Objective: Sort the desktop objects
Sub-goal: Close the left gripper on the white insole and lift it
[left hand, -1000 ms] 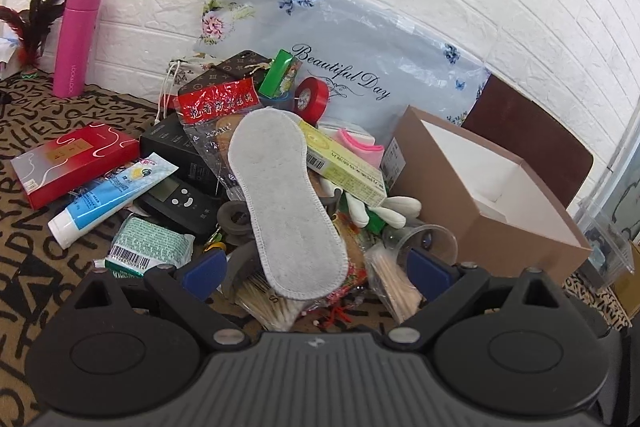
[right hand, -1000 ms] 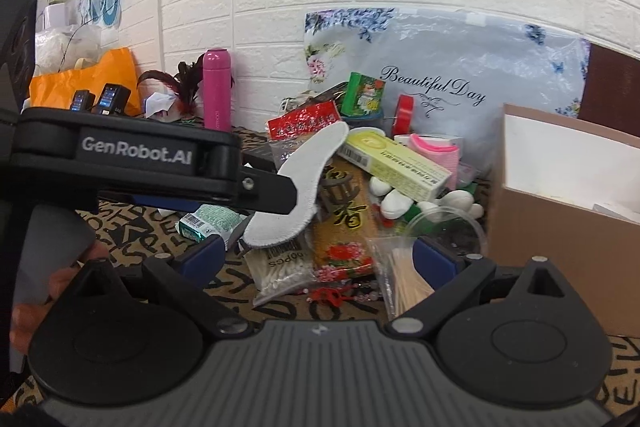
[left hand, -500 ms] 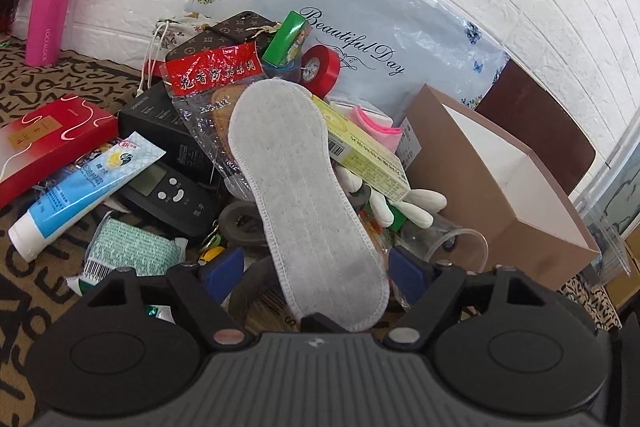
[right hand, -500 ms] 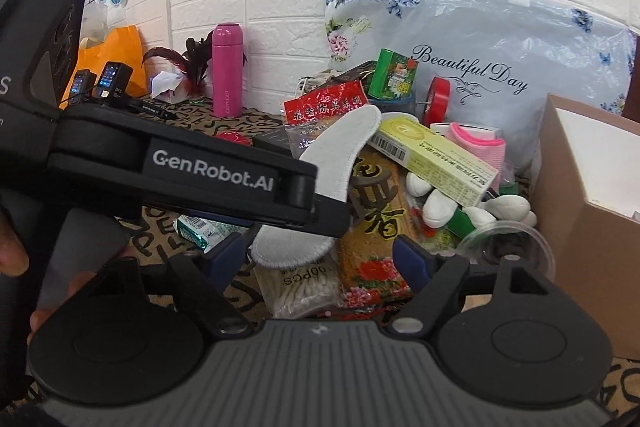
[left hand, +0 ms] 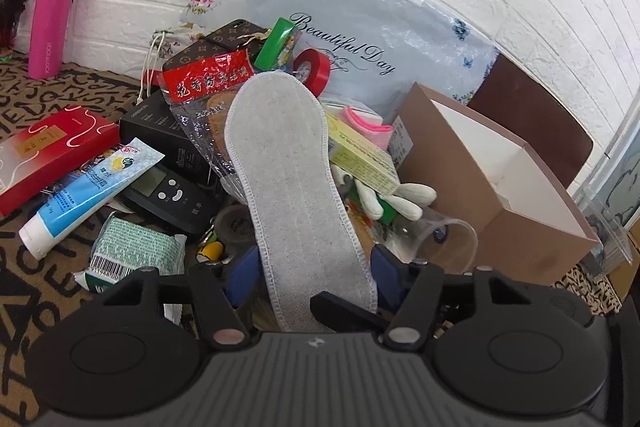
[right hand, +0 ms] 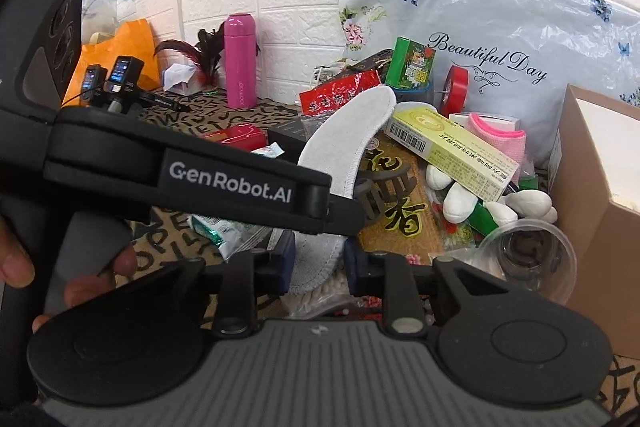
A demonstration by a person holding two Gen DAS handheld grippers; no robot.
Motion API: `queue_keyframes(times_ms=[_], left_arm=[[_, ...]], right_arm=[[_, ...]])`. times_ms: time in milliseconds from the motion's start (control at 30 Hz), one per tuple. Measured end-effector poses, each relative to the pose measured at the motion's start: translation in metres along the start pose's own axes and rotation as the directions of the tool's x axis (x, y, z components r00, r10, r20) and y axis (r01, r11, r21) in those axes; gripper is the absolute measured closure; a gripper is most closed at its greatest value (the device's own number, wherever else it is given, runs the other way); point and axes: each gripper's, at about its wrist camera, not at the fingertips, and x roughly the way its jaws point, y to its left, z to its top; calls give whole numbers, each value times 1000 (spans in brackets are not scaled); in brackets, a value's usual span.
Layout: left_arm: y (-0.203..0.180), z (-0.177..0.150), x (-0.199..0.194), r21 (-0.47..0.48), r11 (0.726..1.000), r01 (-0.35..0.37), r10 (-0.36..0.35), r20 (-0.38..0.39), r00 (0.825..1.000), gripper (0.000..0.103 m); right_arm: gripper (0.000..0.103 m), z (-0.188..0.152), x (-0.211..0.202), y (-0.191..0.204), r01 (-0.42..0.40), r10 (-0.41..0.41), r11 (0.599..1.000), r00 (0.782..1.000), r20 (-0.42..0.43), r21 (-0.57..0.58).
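A grey felt insole lies on top of a heap of desk objects. In the left wrist view my left gripper has its blue pads either side of the insole's near end, narrowed around it, and the insole fills the gap. In the right wrist view my right gripper has its blue pads close against the same end of the insole. The left gripper's black body crosses the right wrist view just above that spot. An open cardboard box stands to the right of the heap.
The heap holds a yellow carton, white gloves, a red tape roll, a blue tube, a red box, a clear cup. A pink bottle stands by the brick wall.
Both grippers have moved in on the insole's near end and their jaws have narrowed from wide open to around it. The left gripper's body now fills more of the right wrist view.
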Motion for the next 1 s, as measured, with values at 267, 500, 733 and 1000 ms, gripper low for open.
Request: queue_keyframes(times_ms=[267, 500, 733, 1000], left_arm=[[-29, -37, -35, 30, 999, 19, -18, -9, 1000, 39], [-56, -56, -41, 65, 997, 52, -50, -41, 998, 41], [-93, -61, -40, 113, 983, 141, -136, -56, 989, 48], [-120, -59, -34, 171, 969, 180, -173, -53, 983, 49]], right_arm=[[79, -18, -53, 3, -73, 73, 997, 997, -21, -21], [79, -45, -92, 5, -63, 63, 998, 998, -26, 1], [79, -55, -125, 4, -43, 43, 999, 999, 14, -9], [85, -57, -143, -13, 34, -34, 999, 998, 45, 15]])
